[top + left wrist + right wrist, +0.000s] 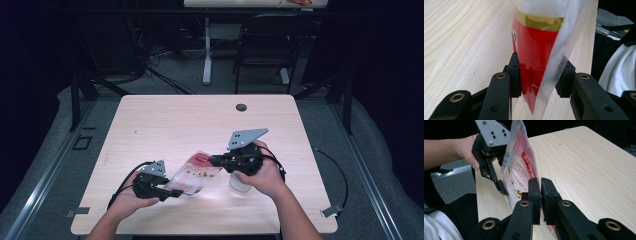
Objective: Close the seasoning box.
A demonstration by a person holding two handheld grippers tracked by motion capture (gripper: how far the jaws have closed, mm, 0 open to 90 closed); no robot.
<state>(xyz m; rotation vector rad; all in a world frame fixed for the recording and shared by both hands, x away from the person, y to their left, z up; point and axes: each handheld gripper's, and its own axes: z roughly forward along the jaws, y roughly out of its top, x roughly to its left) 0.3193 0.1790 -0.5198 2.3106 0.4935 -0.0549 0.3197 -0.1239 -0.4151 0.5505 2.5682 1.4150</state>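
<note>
item: plastic pouch (195, 172), clear with red print and a gold band, held off the worktop (165, 120) between two hand-held tongs, at about 6 o'clock of the board, near the person's edge.

left tongs (172, 192): clamped on the pouch's lower end, at 7 o'clock of the pouch. in the left gripper view both pads sit against the film (534, 57), one each side, the bag standing edge-on between them. likely purpose: anchor, so the other end can be worked.

right tongs (214, 161): at 2 o'clock of the pouch, on its upper end. in the right gripper view the jaws stand nearly together, with the pouch's edge (520, 162) running down along the left jaw; whether film is pinched in the thin gap is hard to say, though it probably is. opposed grips suggest pulling or opening the top seal.

also present: a clear cup or jar (239, 182) on the worktop, under the right hand (265, 175), partly hidden, contents unreadable. cable hole (241, 107) at 12 o'clock of the board. chair (265, 45) beyond the far edge.
</note>
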